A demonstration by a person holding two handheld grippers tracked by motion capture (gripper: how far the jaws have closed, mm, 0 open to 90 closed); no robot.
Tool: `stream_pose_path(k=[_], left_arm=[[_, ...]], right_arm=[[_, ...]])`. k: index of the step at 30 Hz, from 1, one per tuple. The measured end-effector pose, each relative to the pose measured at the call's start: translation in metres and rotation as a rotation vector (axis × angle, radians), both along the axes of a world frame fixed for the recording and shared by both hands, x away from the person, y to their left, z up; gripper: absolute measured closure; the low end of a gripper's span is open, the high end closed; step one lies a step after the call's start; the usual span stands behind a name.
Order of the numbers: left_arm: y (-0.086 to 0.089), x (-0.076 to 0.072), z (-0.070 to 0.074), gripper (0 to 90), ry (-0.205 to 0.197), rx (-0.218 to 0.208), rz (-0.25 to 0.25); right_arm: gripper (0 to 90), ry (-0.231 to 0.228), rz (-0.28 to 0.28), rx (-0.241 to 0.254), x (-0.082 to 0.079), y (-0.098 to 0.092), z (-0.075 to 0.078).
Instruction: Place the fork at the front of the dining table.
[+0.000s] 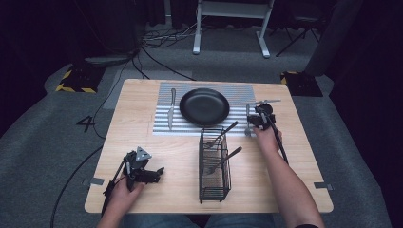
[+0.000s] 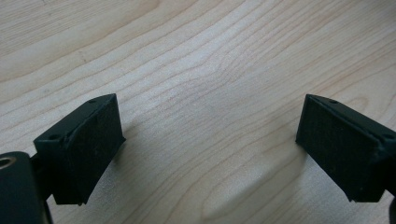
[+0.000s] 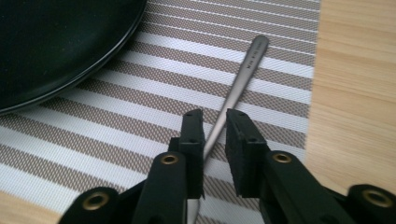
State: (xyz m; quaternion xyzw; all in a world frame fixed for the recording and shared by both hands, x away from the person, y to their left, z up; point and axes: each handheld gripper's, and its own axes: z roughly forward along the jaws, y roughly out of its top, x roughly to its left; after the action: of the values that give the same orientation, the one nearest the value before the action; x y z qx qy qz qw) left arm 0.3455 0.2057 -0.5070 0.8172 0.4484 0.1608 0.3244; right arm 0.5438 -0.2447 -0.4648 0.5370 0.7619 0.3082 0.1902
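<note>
High view | wooden table (image 1: 142, 142) | striped placemat (image 1: 237, 90) | grey carpet (image 1: 43, 142)

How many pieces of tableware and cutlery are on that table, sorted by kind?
Round black plate: 1
Silver table knife: 1
Silver forks, one on the striped mat, two in the black wire basket: 3
Total: 5

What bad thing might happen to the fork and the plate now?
The right gripper pinches the fork on its thin handle, so it might swivel or slip out. The black plate sits close beside it on the striped mat; a swinging fork could knock its rim.
</note>
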Motion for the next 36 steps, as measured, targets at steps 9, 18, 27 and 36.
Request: stream_pose_path(k=[9, 18, 27, 36], left_arm=[[0.0, 0.0, 0.0, 7.2, 0.0, 0.001, 0.0], [0.0, 0.0, 0.0, 7.2, 0.0, 0.0, 0.0], [0.0, 0.0, 0.0, 7.2, 0.0, 0.0, 0.0], [0.0, 0.0, 0.0, 7.2, 0.0, 0.0, 0.0]], right_arm=[[65.0, 0.008, 0.036, 0.068, -0.03, -0.011, 0.018], [65.2, 0.054, 0.105, 0.039, -0.071, -0.013, 0.008], [61.9, 0.065, 0.099, 0.024, -0.065, -0.021, -0.005], [60.6, 0.025, 0.048, 0.066, -0.045, -0.036, -0.01]])
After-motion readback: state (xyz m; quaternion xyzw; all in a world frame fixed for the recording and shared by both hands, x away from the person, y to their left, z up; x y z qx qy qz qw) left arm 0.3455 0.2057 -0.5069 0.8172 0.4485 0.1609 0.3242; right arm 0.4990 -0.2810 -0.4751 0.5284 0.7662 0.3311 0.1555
